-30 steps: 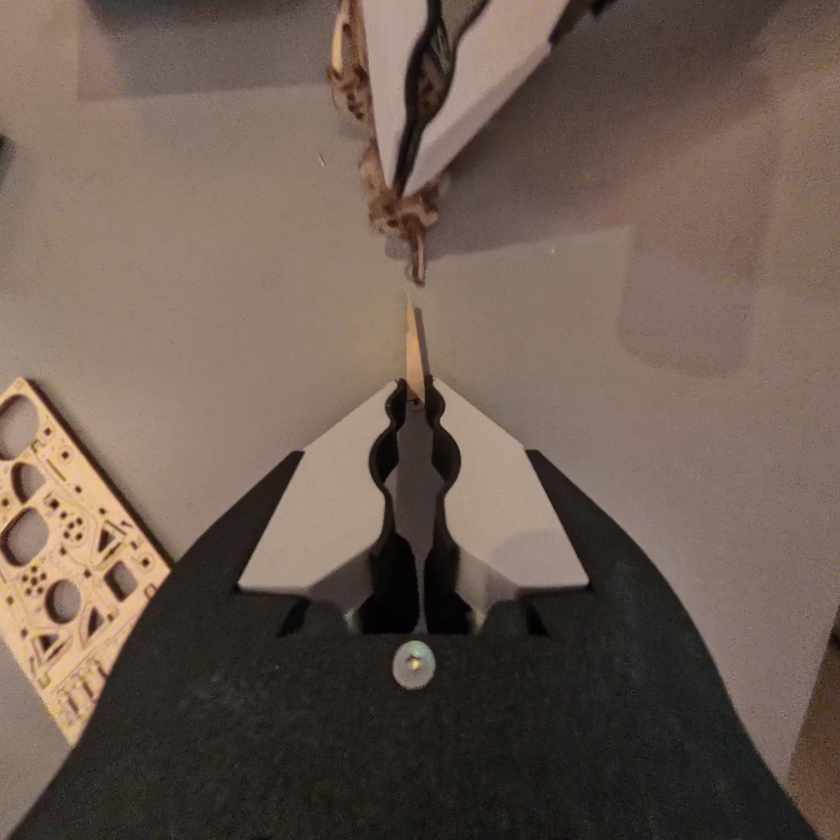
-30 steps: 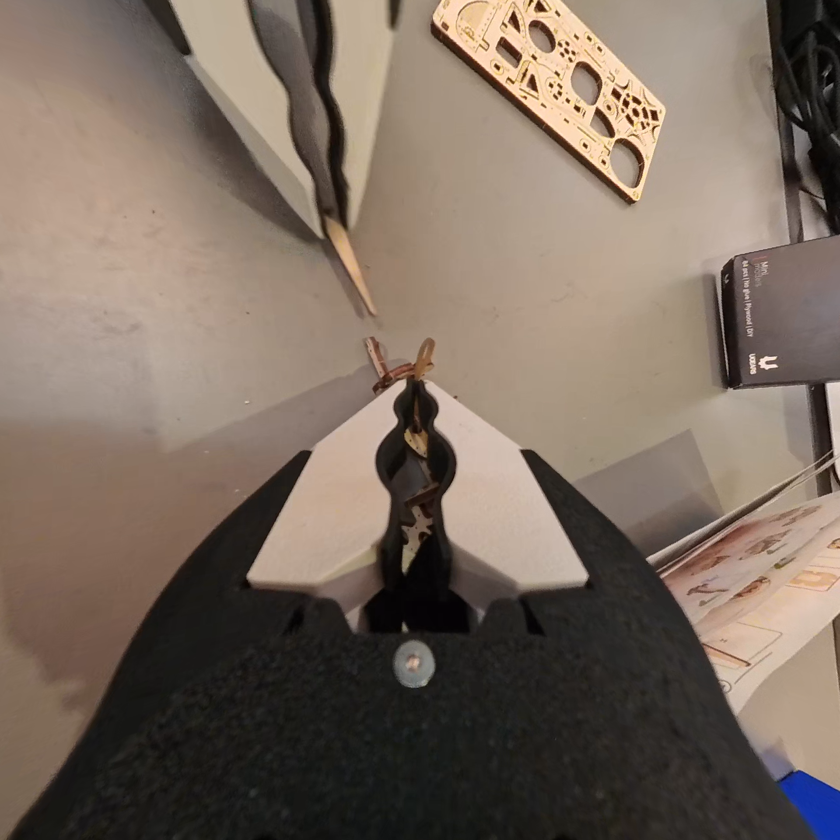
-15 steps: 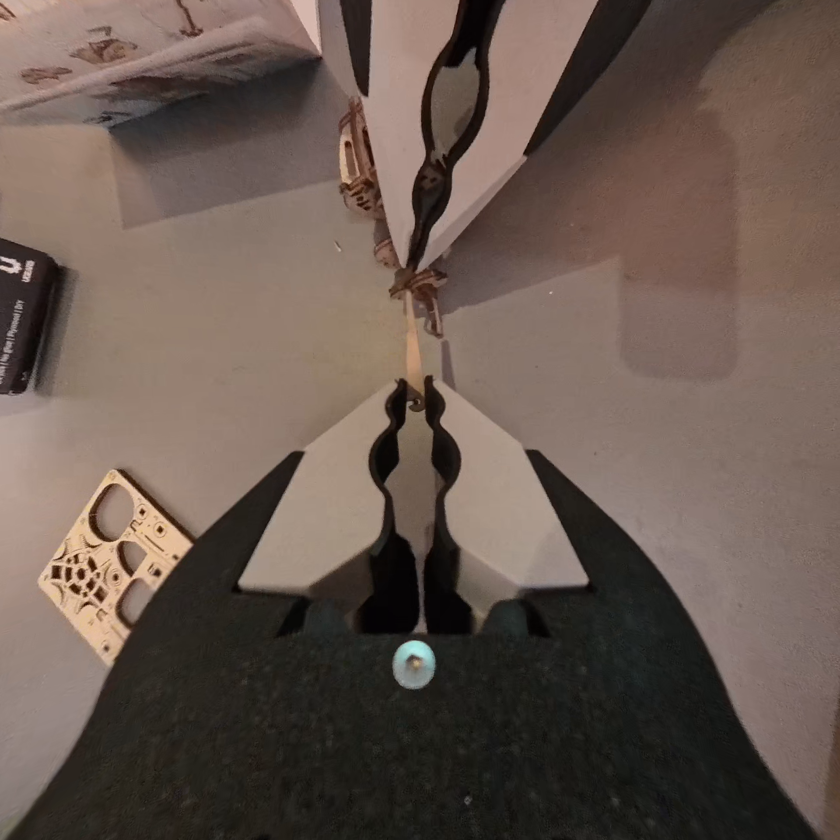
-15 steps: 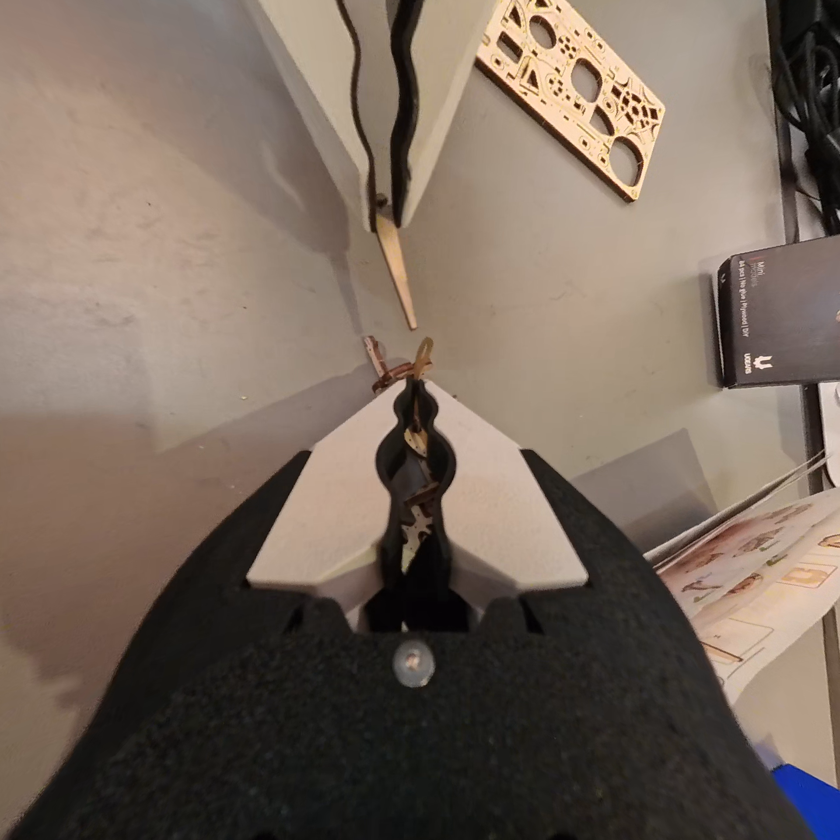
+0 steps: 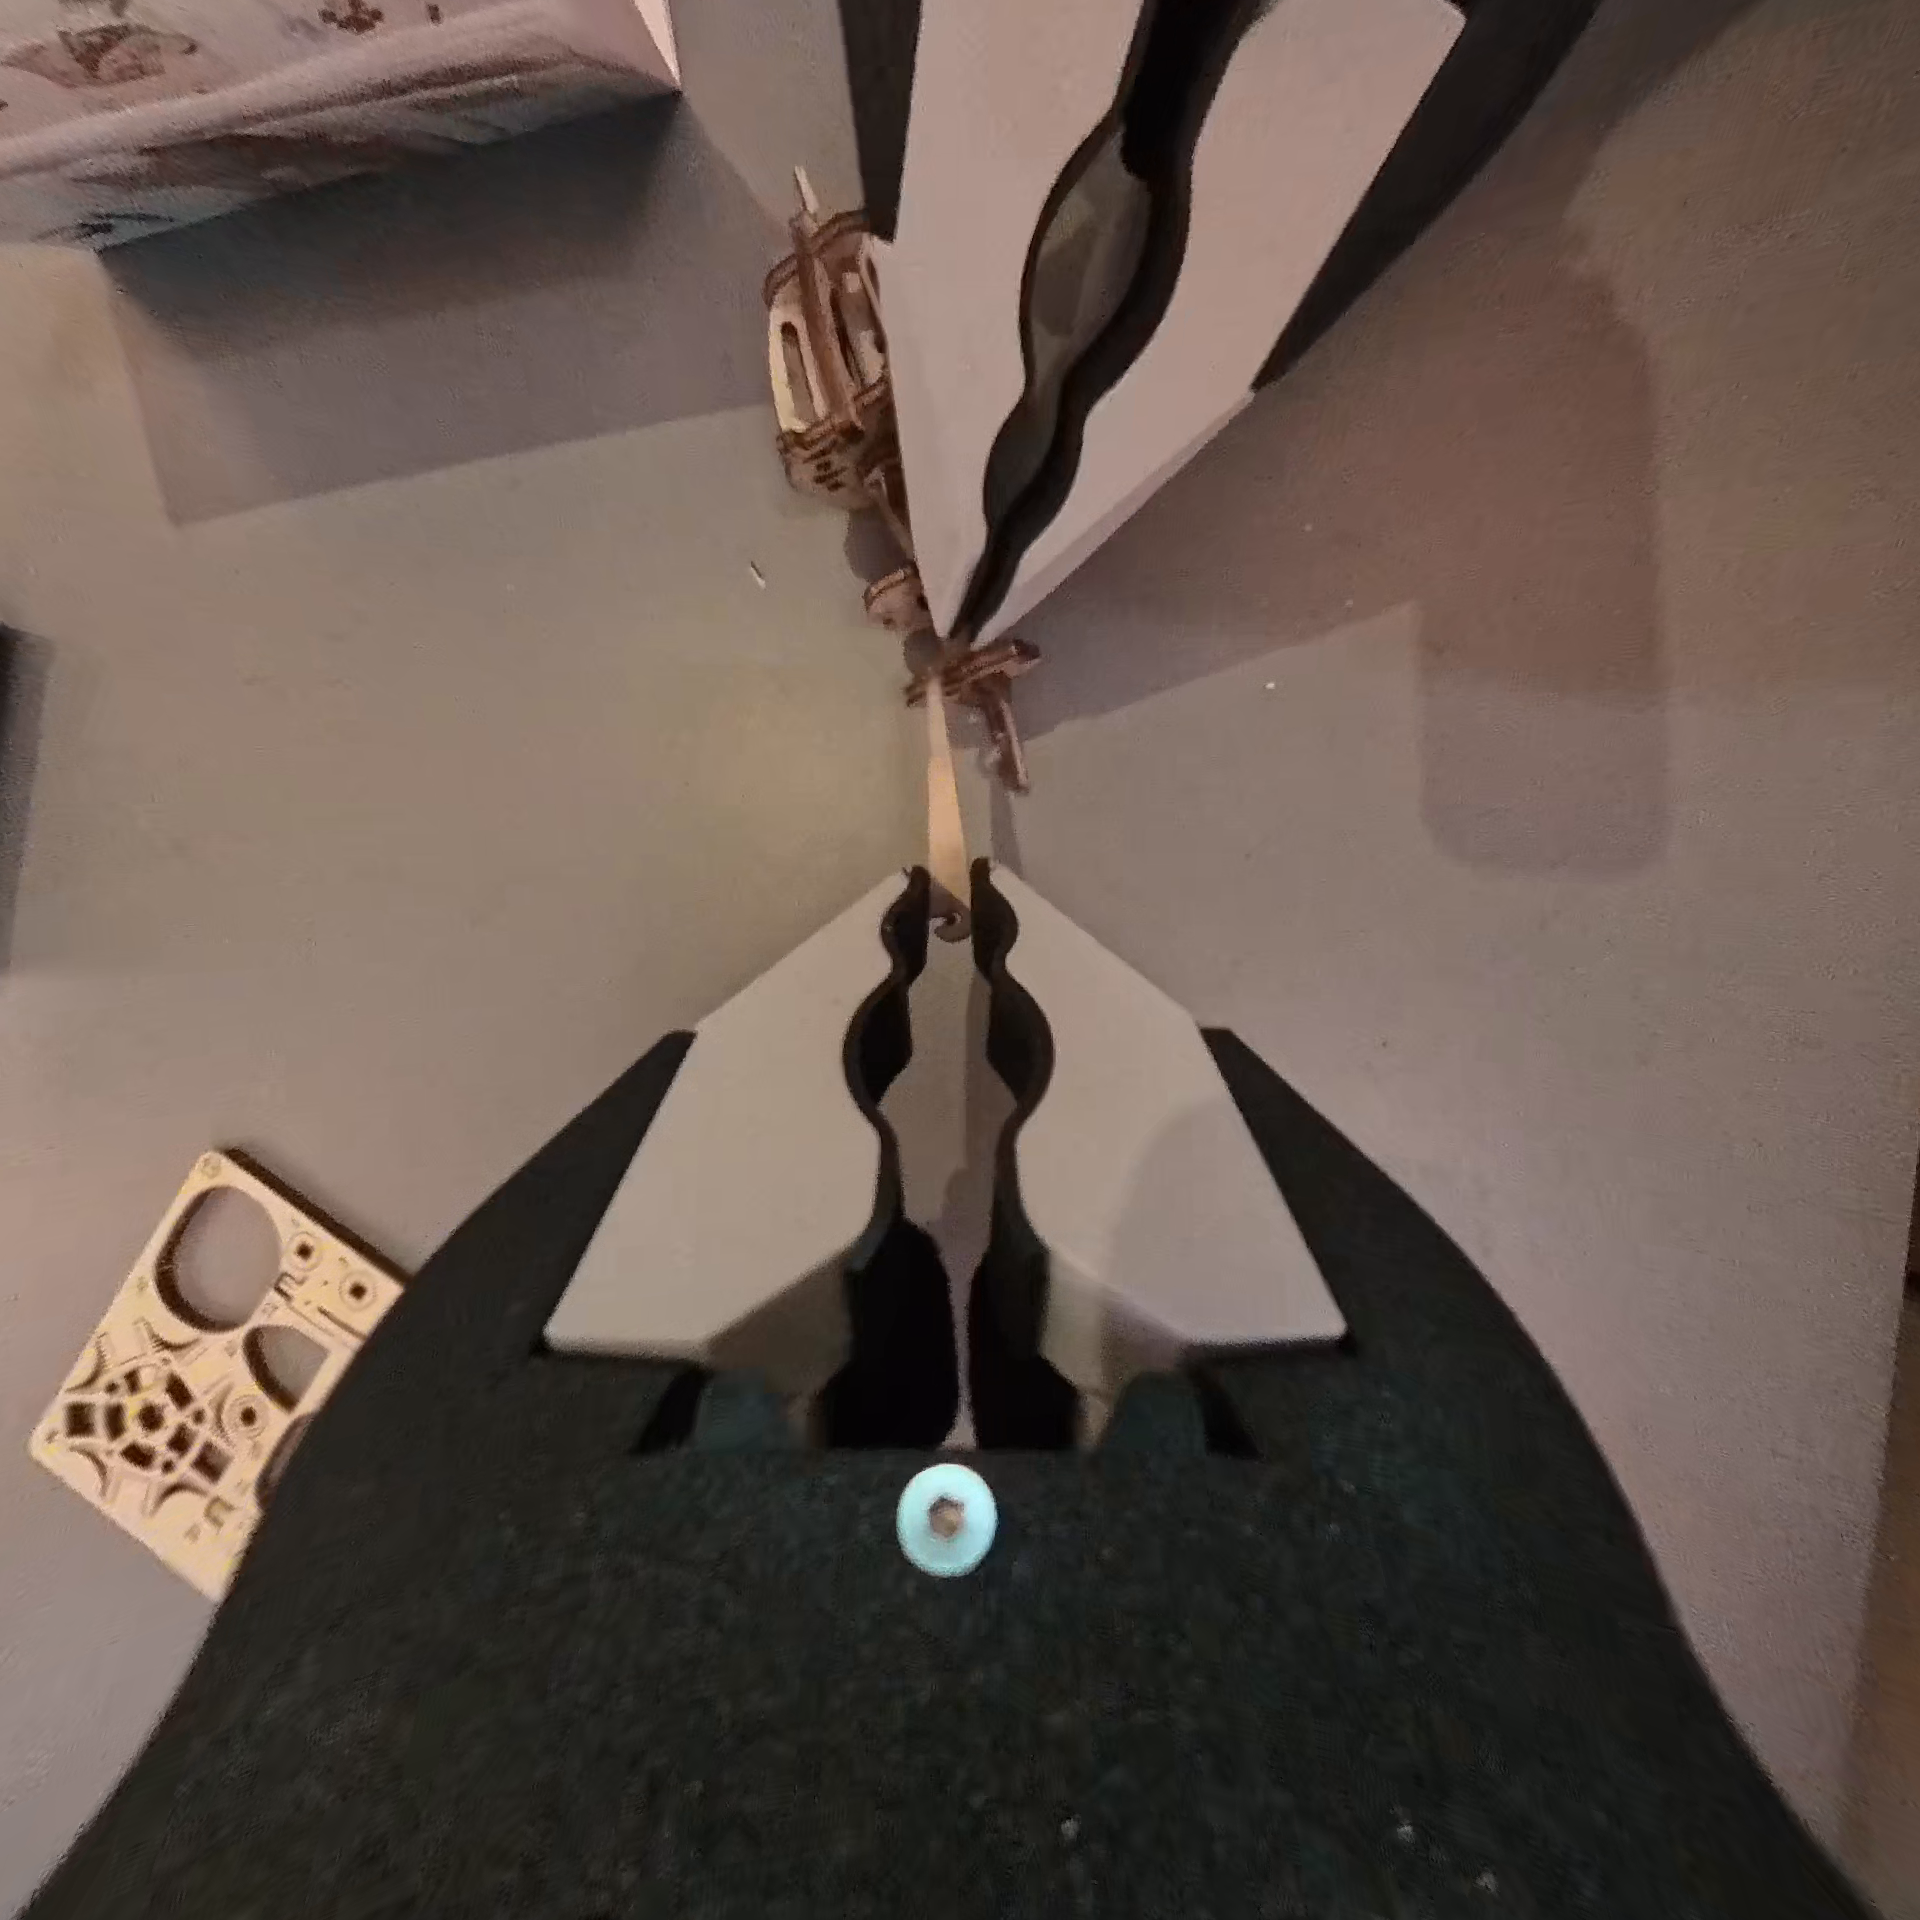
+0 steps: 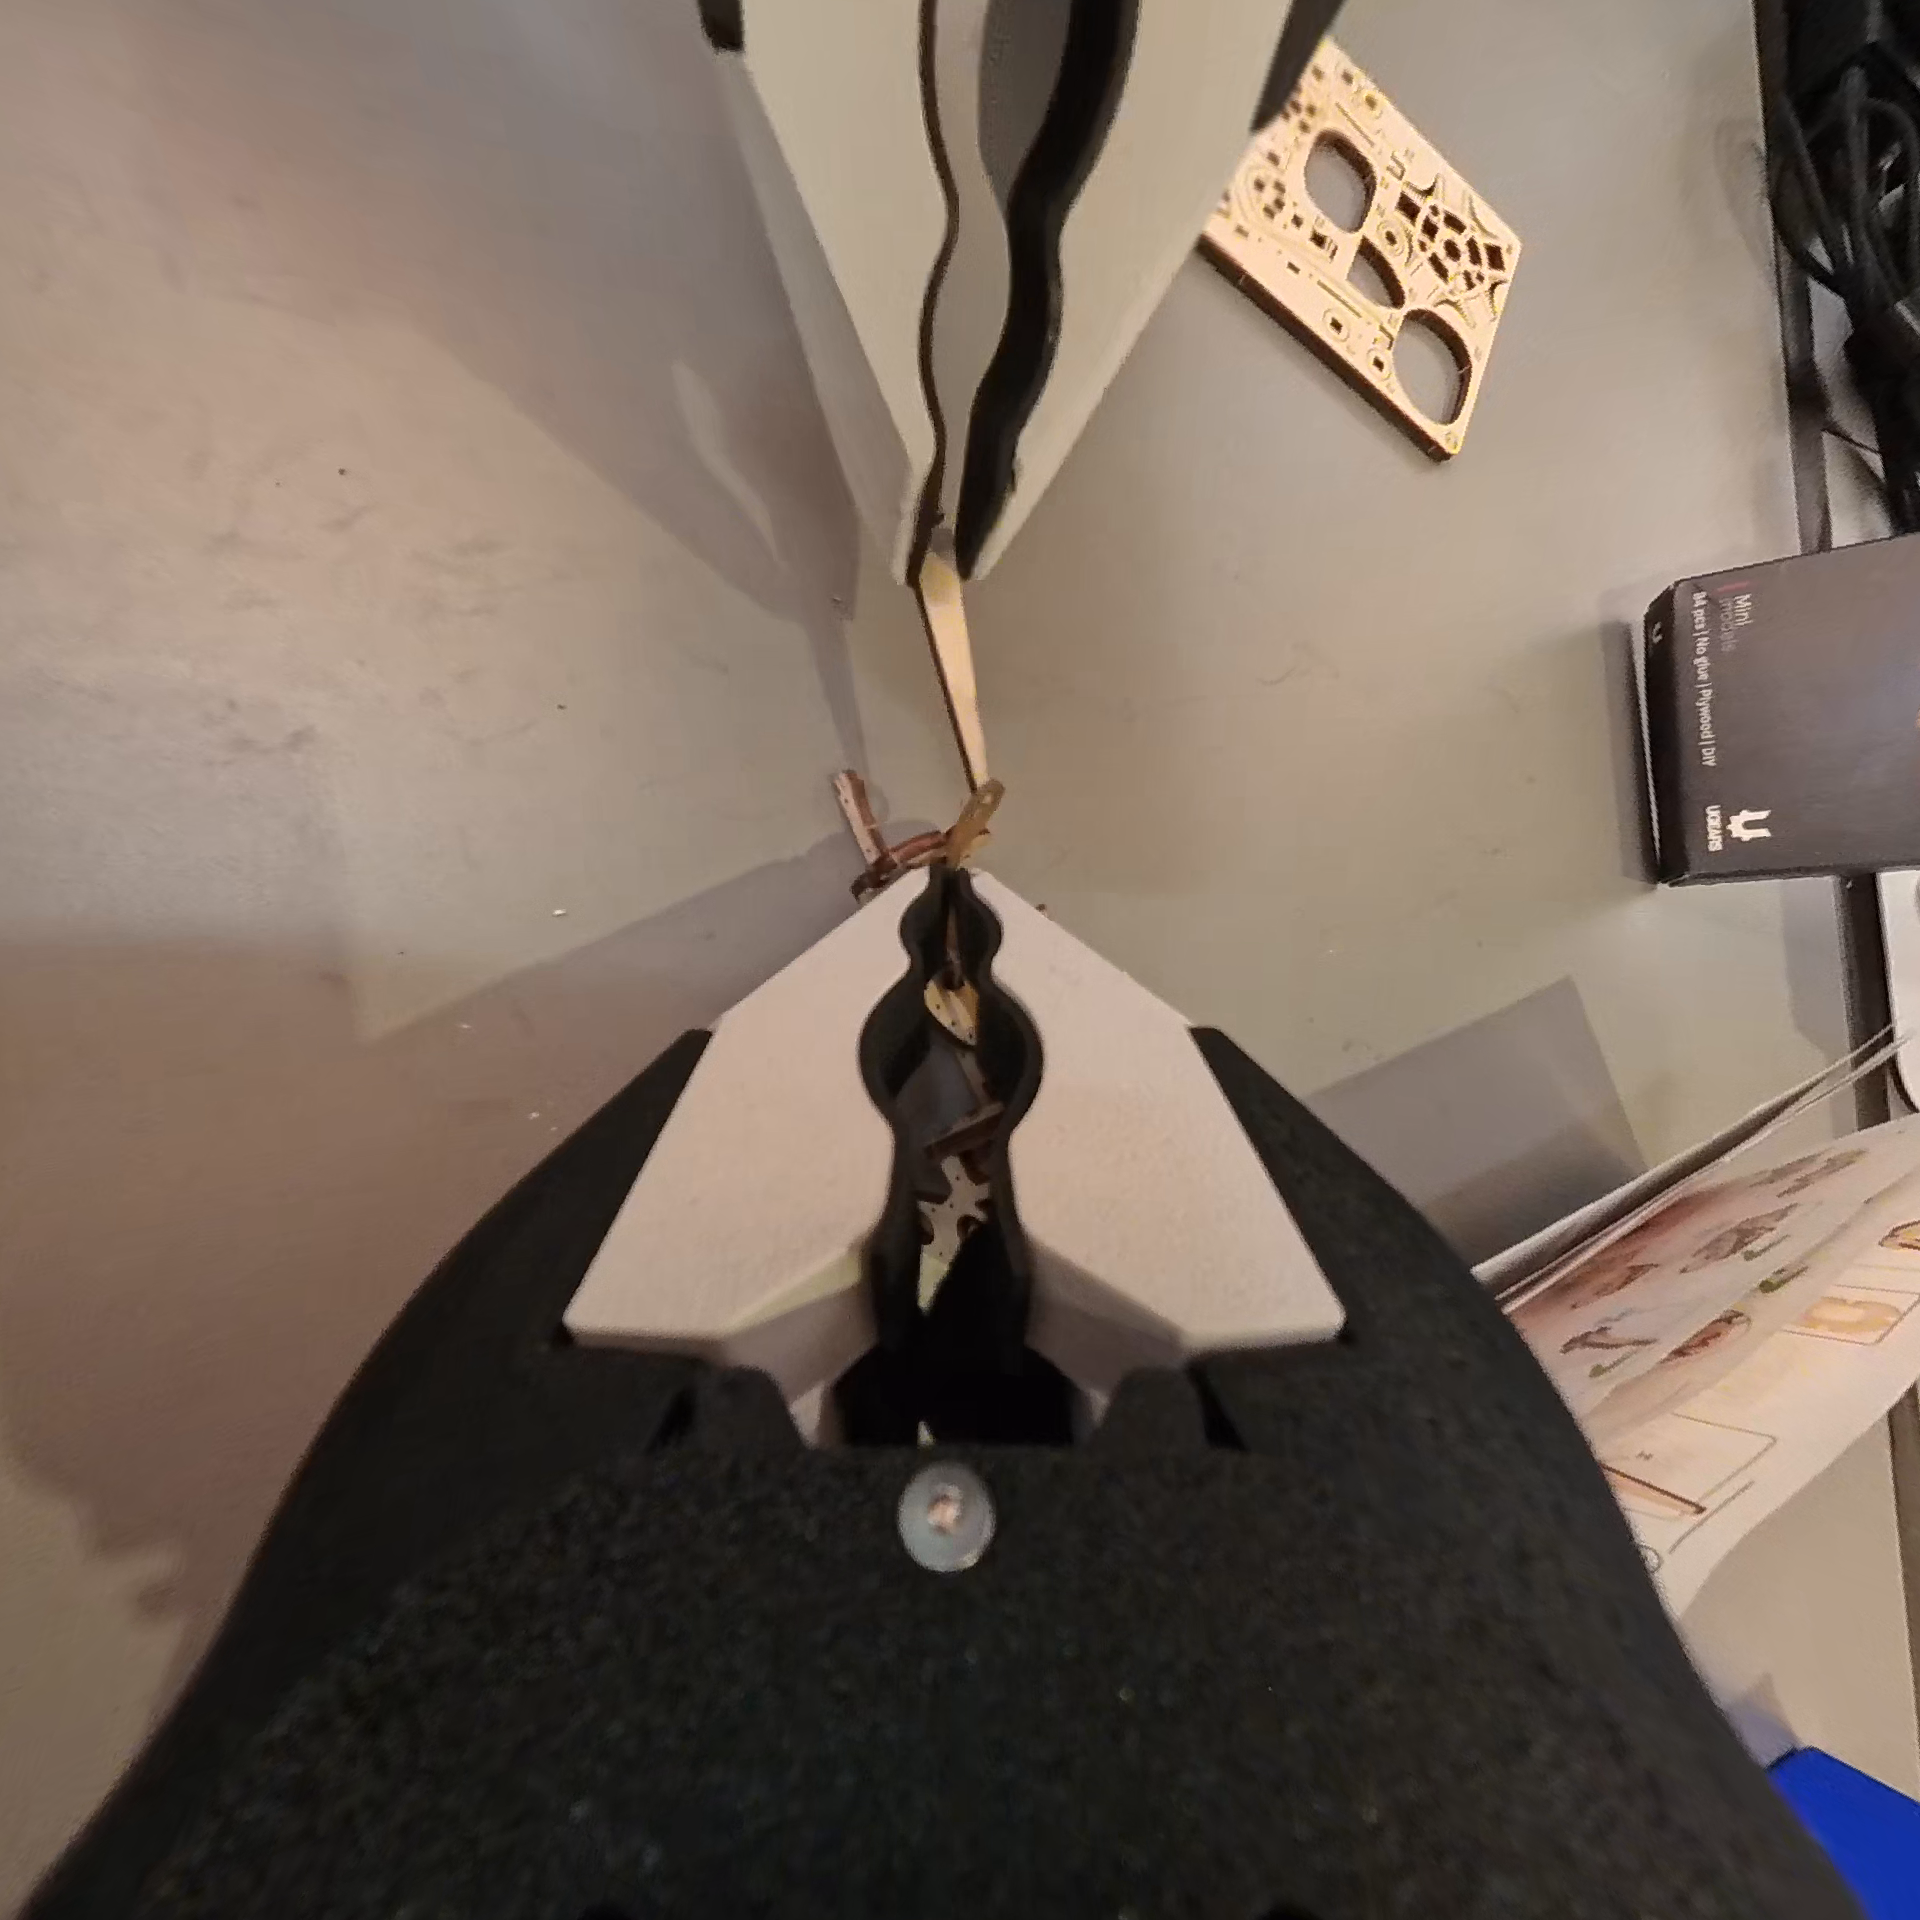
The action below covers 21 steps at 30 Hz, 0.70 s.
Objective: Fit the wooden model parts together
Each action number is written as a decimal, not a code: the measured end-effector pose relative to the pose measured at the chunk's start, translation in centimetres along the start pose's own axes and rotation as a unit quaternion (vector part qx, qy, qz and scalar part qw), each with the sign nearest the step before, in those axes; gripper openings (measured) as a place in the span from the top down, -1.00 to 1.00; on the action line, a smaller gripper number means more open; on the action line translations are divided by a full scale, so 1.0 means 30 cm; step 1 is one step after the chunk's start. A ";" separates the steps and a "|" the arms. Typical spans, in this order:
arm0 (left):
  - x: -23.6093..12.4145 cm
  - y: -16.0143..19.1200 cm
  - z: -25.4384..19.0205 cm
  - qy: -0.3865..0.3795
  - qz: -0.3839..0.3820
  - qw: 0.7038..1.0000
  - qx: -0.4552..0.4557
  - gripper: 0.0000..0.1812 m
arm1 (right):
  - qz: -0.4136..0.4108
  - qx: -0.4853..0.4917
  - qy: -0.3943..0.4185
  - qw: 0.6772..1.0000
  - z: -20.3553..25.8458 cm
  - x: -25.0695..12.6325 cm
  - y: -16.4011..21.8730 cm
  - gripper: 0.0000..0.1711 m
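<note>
The left gripper (image 5: 948, 891) pinches the near end of a thin wooden strip (image 5: 941, 795) at the very tips, jaws nearly closed with only the strip's thickness between them; the right gripper (image 6: 954, 883) is clamped on a partly built wooden model (image 6: 951, 1112), bits of which show inside the wavy gap between its fingers and poke out past the tips; both are held in the air over the grey table (image 6: 416, 520), tip to tip

The strip's long axis runs straight out from the left gripper toward the right one; in the right wrist view it slants slightly and its far end touches, or very nearly touches, a small tab (image 6: 977, 816) on the model; whether it has entered a slot I cannot tell

Risks, as I judge them: the strip is held only by 1 end, so a push along its length could make it slip back through the pads or pivot sideways; a slight tilt against the slot could bend or snap it; pressure on the model could twist it in the right gripper or loosen parts already joined; 2 hand-held tools can drift apart easily; a dropped piece would land near the punched sheet (image 6: 1371, 239) and the box (image 6: 1787, 717)
</note>
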<state>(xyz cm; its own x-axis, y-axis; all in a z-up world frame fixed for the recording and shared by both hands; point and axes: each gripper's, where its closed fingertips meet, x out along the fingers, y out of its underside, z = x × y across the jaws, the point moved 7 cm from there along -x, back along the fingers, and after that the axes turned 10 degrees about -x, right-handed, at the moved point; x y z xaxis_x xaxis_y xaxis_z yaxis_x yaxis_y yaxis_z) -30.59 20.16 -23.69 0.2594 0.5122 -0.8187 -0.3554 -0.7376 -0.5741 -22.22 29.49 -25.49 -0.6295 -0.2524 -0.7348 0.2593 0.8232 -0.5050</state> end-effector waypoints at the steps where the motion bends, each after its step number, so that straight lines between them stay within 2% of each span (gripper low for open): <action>1: 0.008 -0.004 0.004 0.002 0.005 1.000 0.001 0.95 | 0.000 -0.001 0.000 1.000 0.000 0.000 0.000 1.00; 7: 0.033 -0.040 0.013 0.013 0.003 1.000 0.006 0.95 | 0.001 -0.001 0.000 1.000 0.001 0.000 -0.001 1.00; 16: -0.034 -0.019 0.006 0.006 -0.013 1.000 0.001 0.94 | -0.001 0.002 0.000 1.000 0.001 0.001 -0.001 1.00; 21: -0.018 -0.036 0.012 0.007 -0.023 1.000 -0.008 0.94 | -0.002 0.003 -0.001 1.000 0.000 0.001 0.000 1.00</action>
<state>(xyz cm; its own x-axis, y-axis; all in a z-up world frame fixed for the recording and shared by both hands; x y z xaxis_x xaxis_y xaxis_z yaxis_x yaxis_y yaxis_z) -30.68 20.85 -22.64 0.2887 0.5396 -0.7909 -0.3290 -0.7198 -0.6112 -22.24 29.47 -25.52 -0.6289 -0.2565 -0.7339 0.2612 0.8194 -0.5102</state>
